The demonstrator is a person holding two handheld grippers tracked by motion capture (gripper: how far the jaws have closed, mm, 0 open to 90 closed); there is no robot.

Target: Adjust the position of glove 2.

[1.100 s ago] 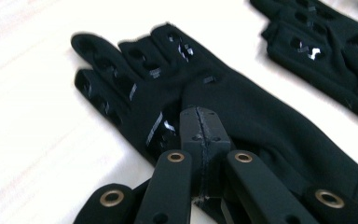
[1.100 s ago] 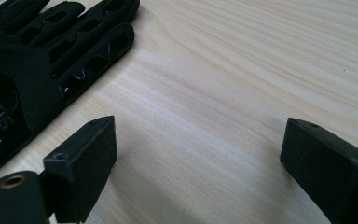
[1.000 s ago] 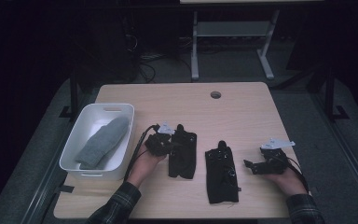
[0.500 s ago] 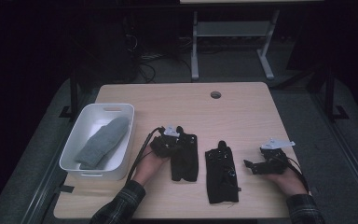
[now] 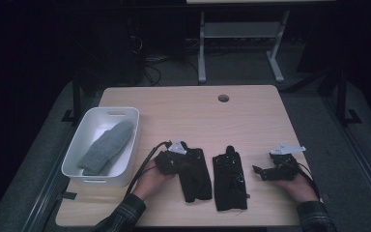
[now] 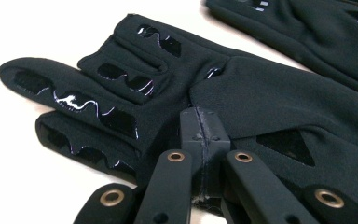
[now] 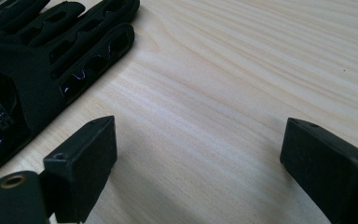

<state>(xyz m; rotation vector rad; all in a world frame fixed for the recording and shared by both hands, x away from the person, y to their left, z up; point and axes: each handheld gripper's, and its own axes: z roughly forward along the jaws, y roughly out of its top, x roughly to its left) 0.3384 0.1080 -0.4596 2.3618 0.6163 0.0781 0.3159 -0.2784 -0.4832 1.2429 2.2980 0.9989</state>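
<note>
Two black gloves lie flat near the table's front edge. My left gripper (image 5: 186, 163) rests on the upper part of the left glove (image 5: 196, 180). In the left gripper view its jaws (image 6: 200, 122) are pressed together at the base of the glove's fingers (image 6: 121, 79), with the fabric bunched at their tips. The right glove (image 5: 229, 181) lies just beside it, palm print up (image 7: 37, 56). My right gripper (image 5: 263, 167) sits on the table to the right of that glove, open, with bare wood between its jaws (image 7: 196, 140).
A white bin (image 5: 77, 145) at the left of the table holds a grey knitted mitten (image 5: 107, 146). A cable hole (image 5: 223, 98) sits near the far edge. The wooden table (image 5: 188, 116) drops to dark floor on all sides.
My left gripper slid right and toward the front, onto the left glove, and the glove shifted slightly with it. The right gripper stayed put.
</note>
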